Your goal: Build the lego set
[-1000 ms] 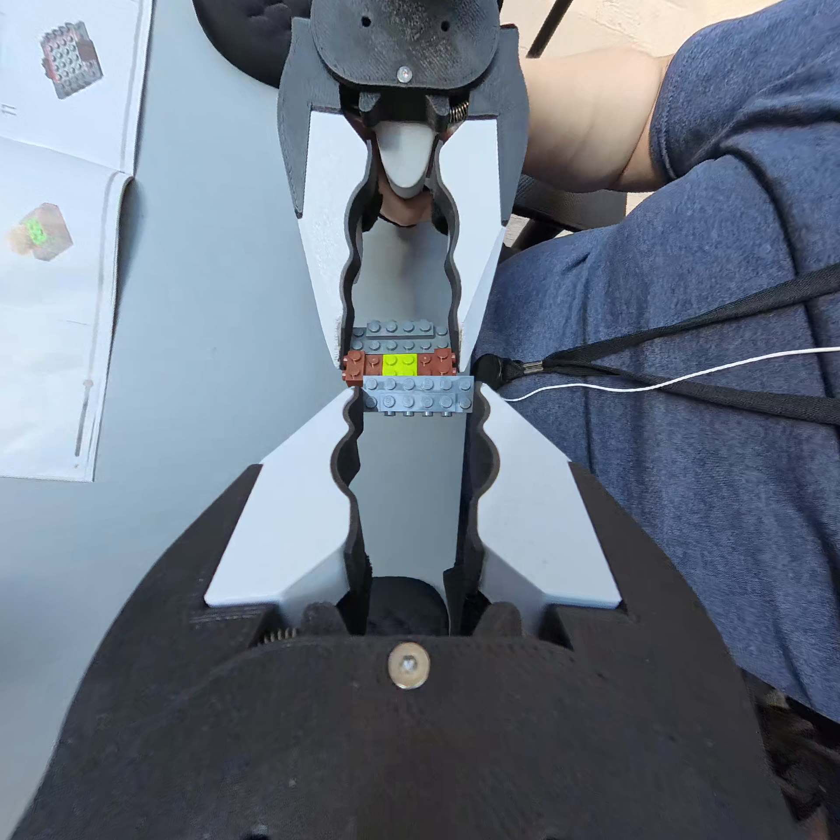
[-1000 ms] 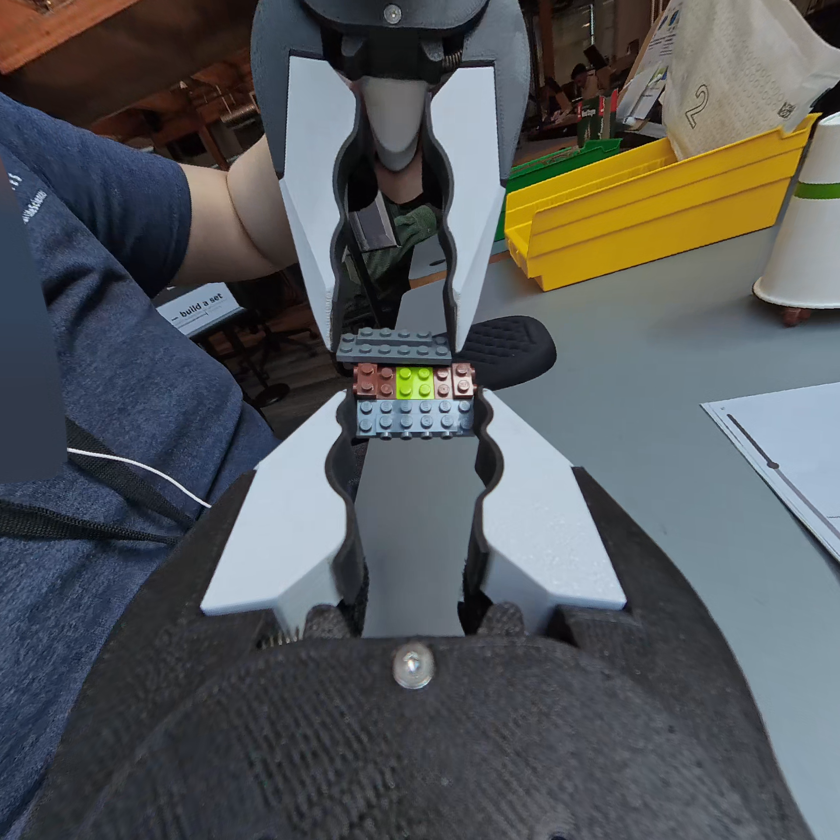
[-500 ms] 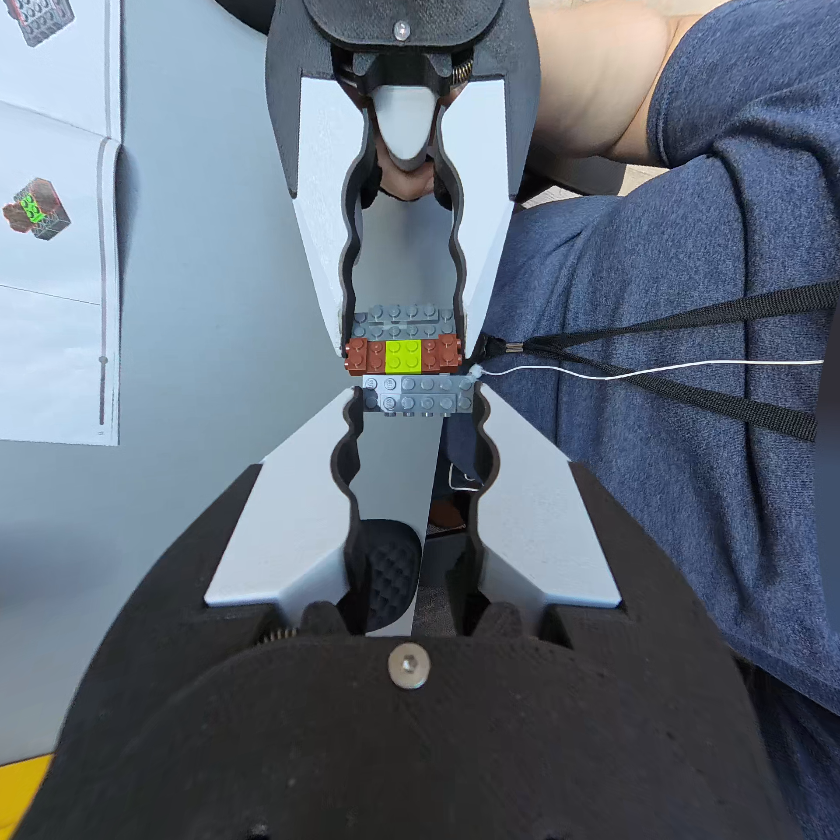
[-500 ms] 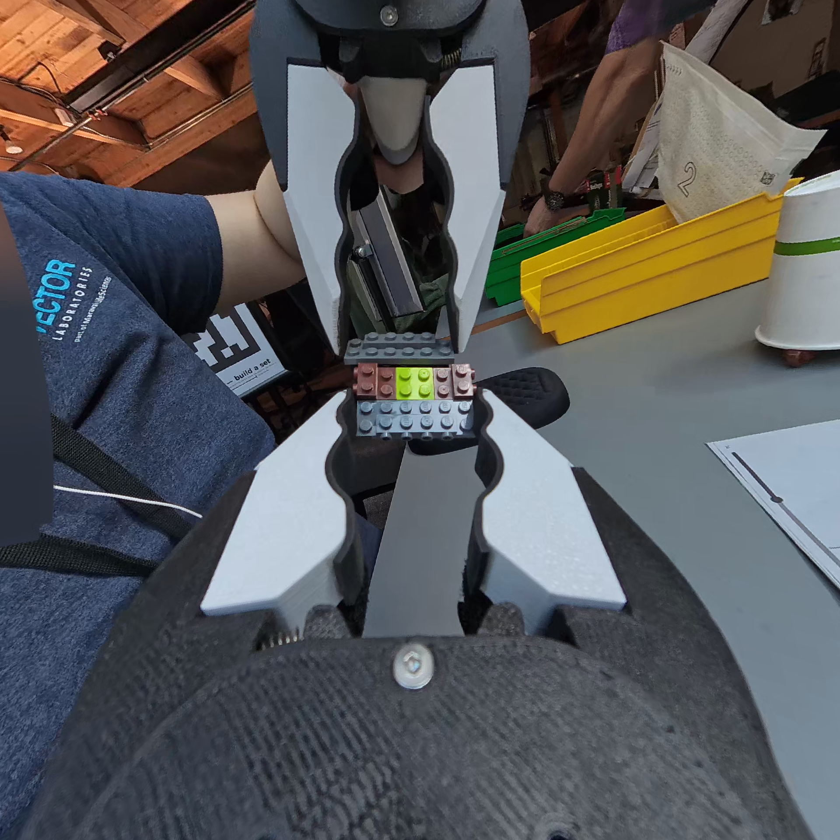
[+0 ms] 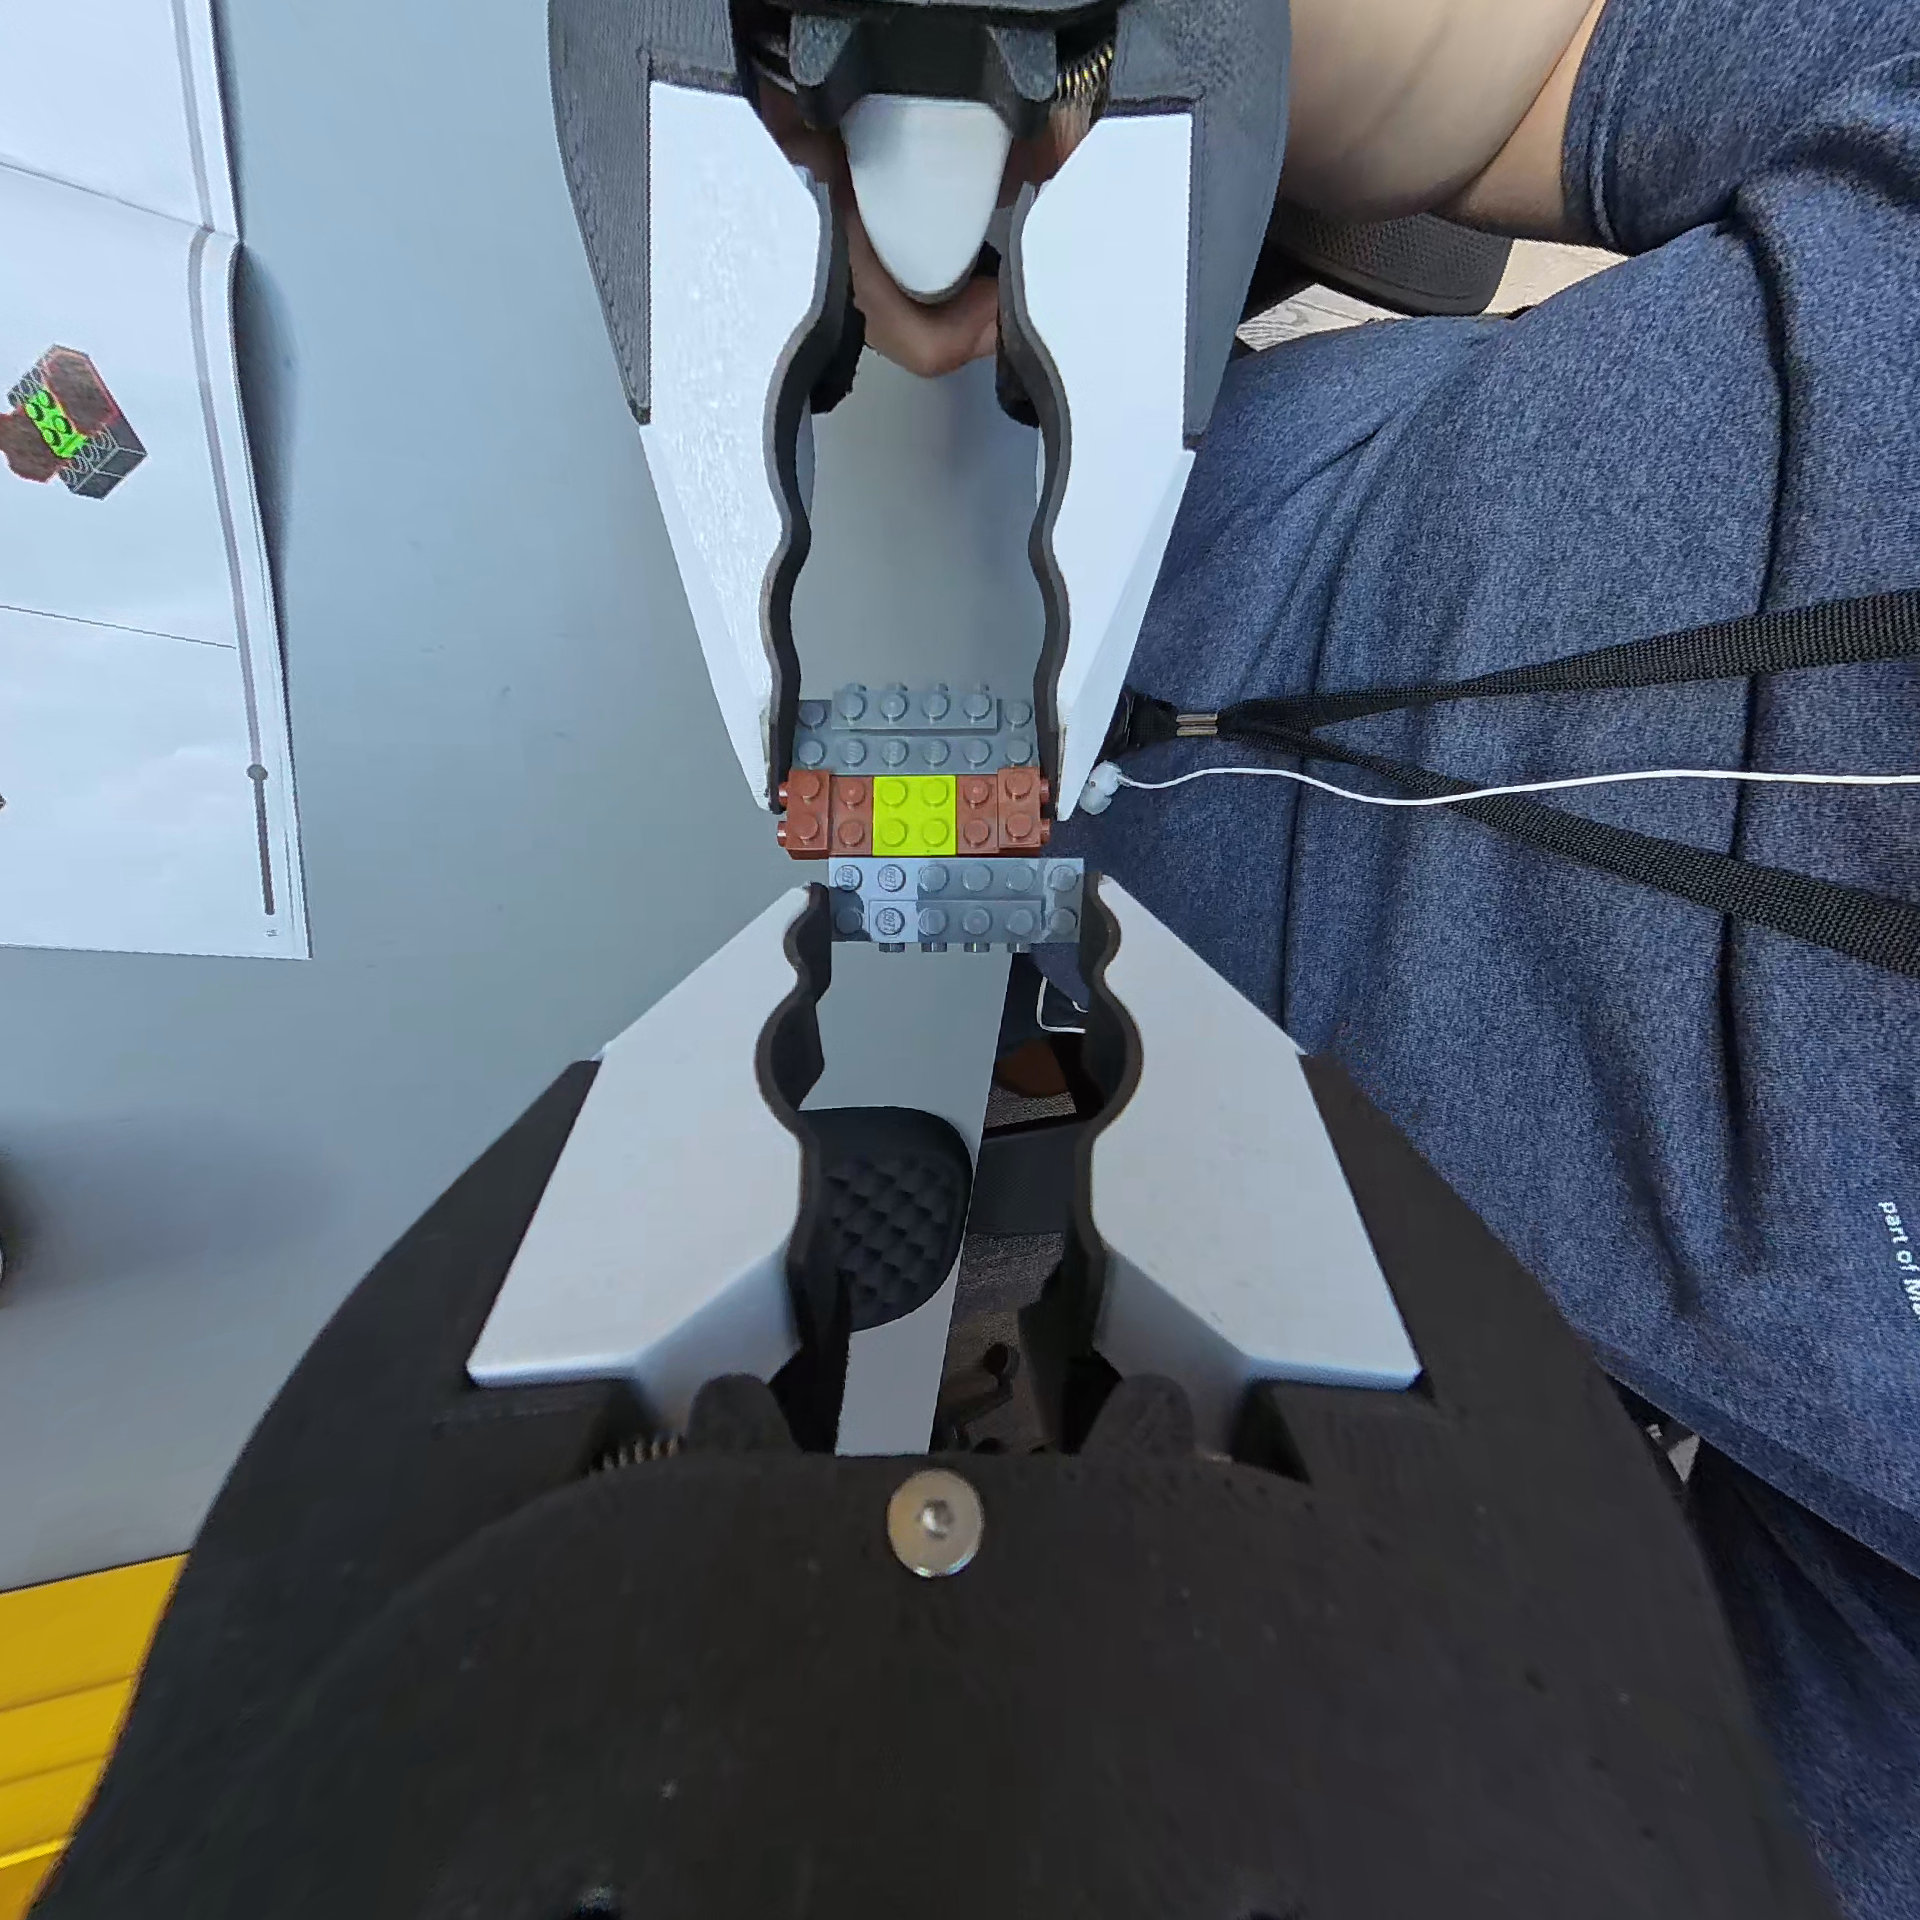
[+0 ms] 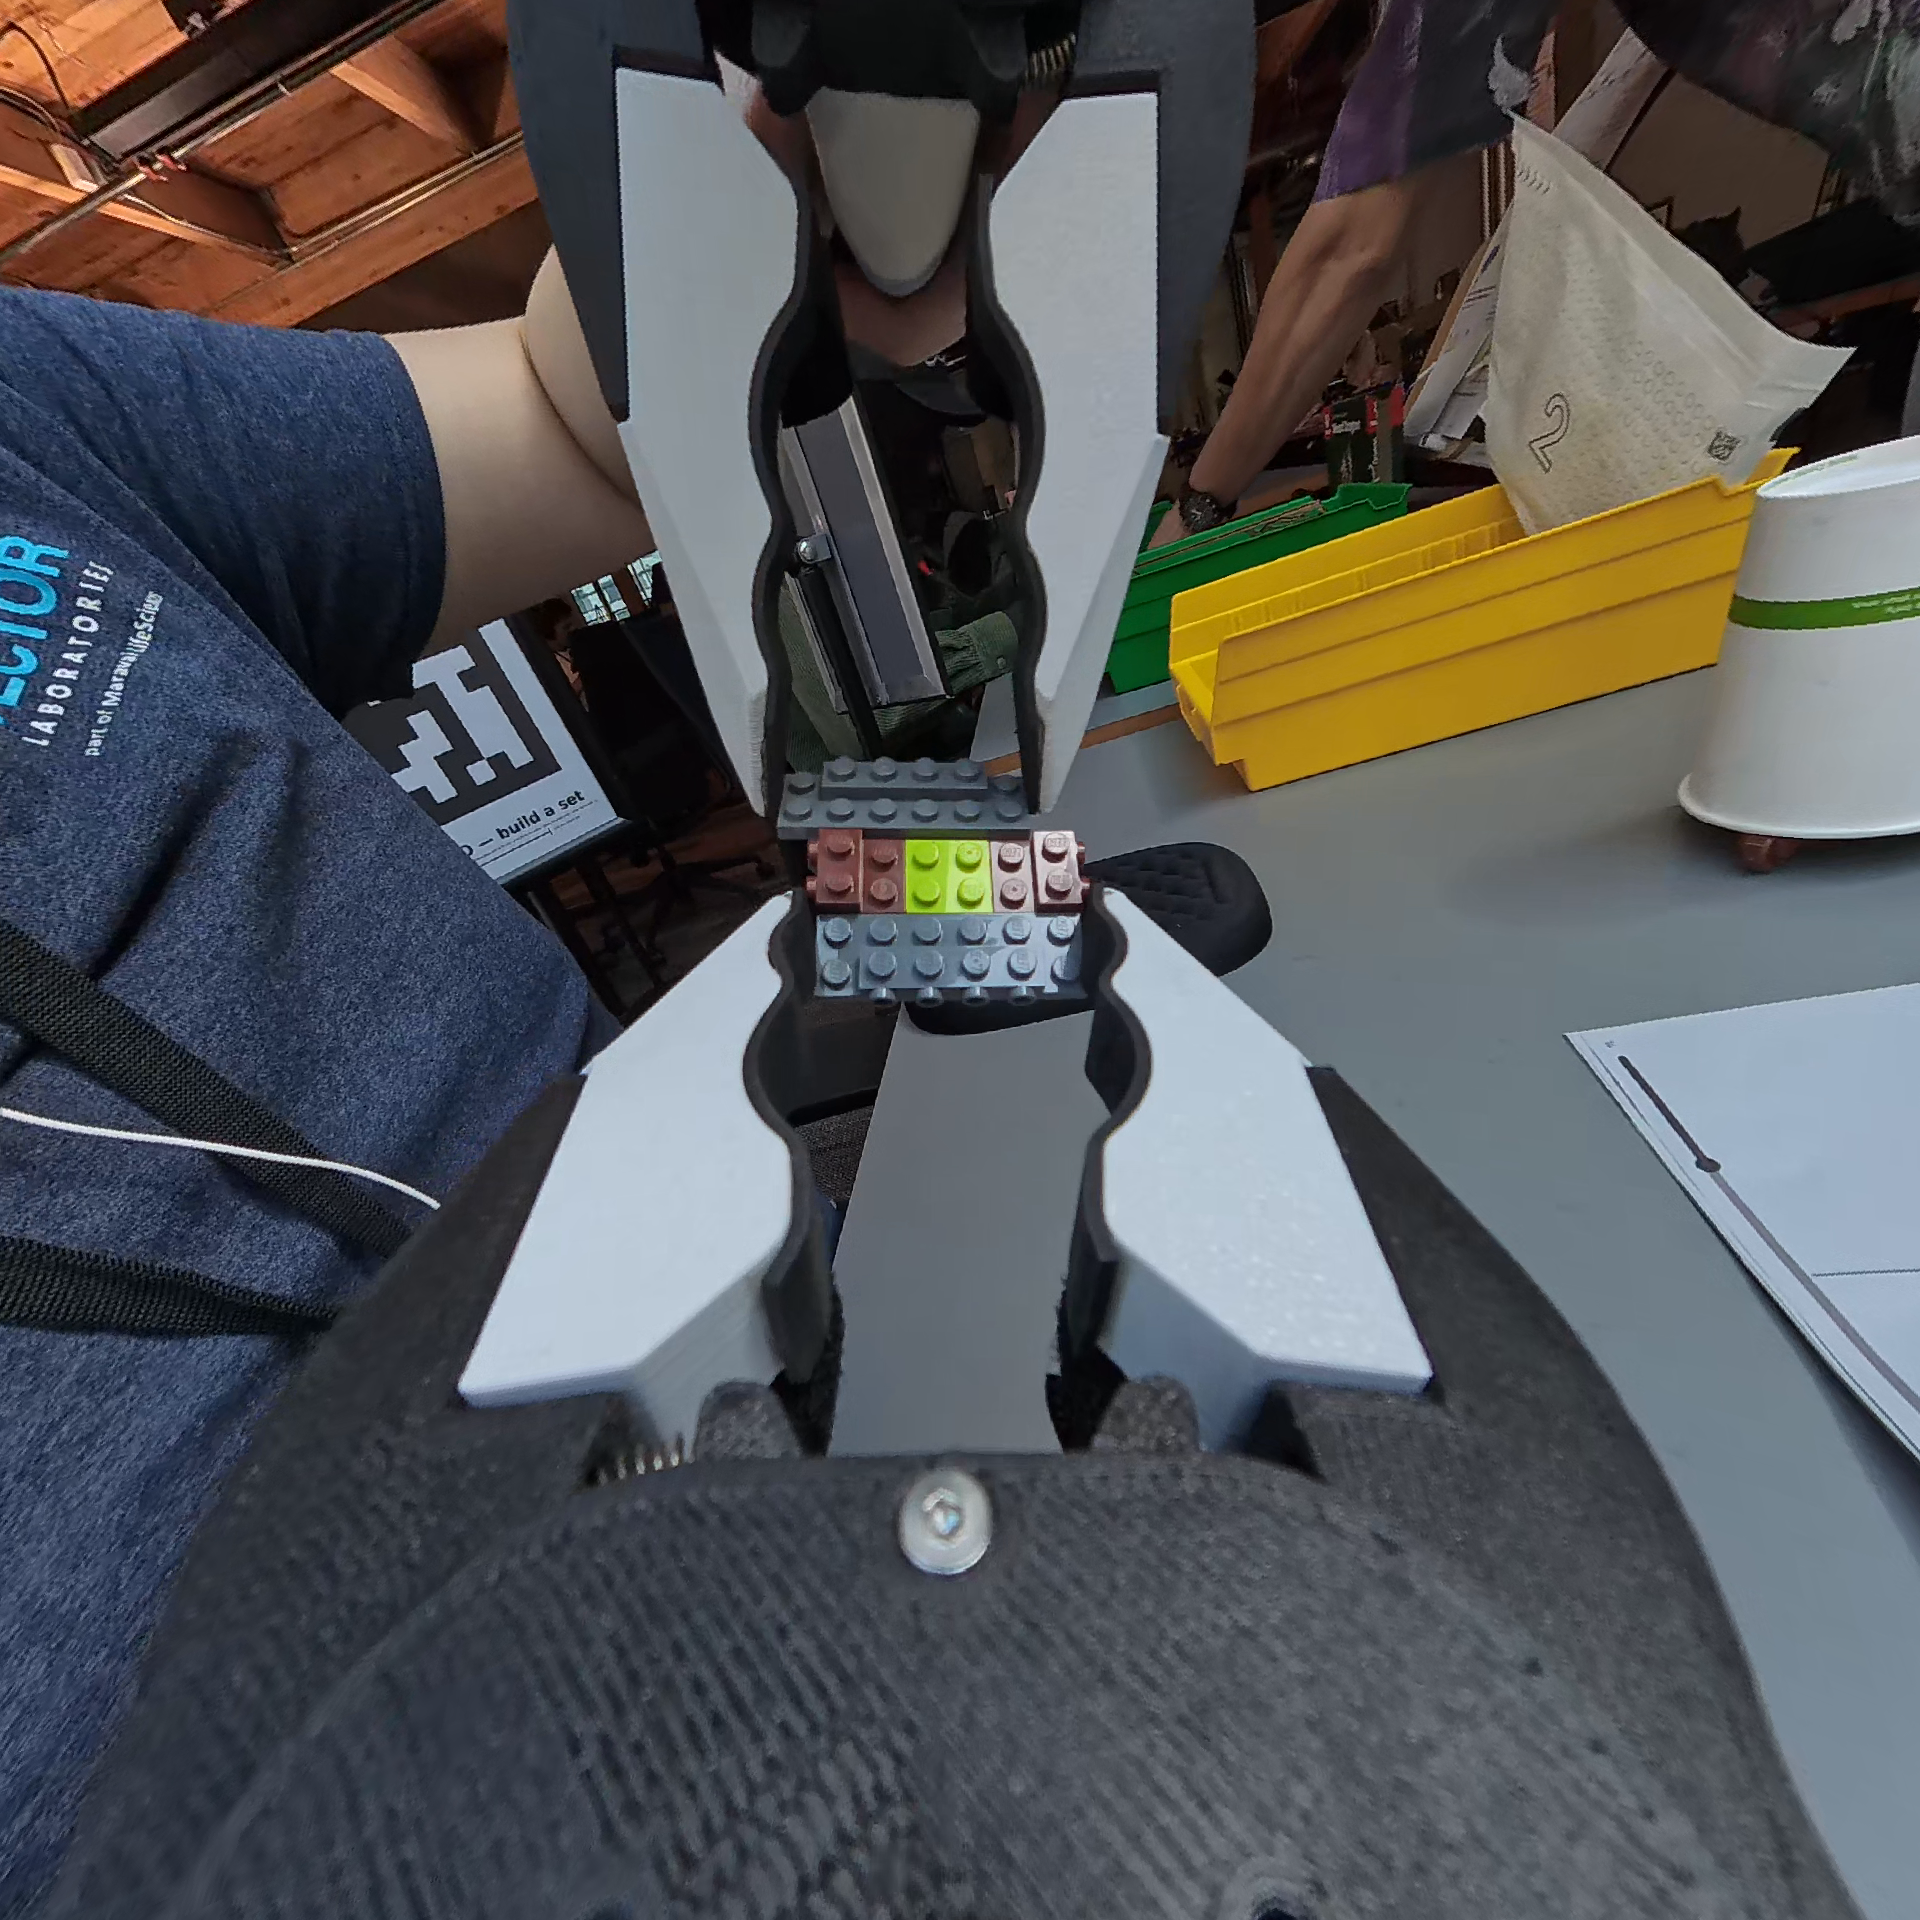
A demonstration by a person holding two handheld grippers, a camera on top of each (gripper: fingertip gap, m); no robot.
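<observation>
A small lego assembly is held in the air between my two grippers, which face each other tip to tip. It is a row of brown bricks with a lime green brick [image 5: 914,816] in the middle and grey plates on both sides. My left gripper [image 5: 951,909] is shut on the near grey plates [image 5: 977,902]. My right gripper [image 6: 945,935] is shut on the grey plates [image 6: 945,954] at the other end, and the brown row [image 6: 847,871] lies by its tips. Each gripper also shows in the other's view: the right one [image 5: 916,769] and the left one [image 6: 902,790].
An open instruction booklet [image 5: 114,520] lies on the grey table [image 6: 1455,935]. At the back stand a yellow bin [image 6: 1455,644], a green bin [image 6: 1247,551], a white cup [image 6: 1829,665] and a white bag [image 6: 1621,364]. A black armrest [image 6: 1184,883] and a person's blue-shirted torso [image 5: 1558,623] are close. The white cup [image 6: 1829,665] is about equally far from each gripper, around 30 cm.
Both grippers have moved together with the assembly toward the table edge and the right view has tilted upward. Both grips hold. The near grey plates now sit slightly offset from the brown row.
</observation>
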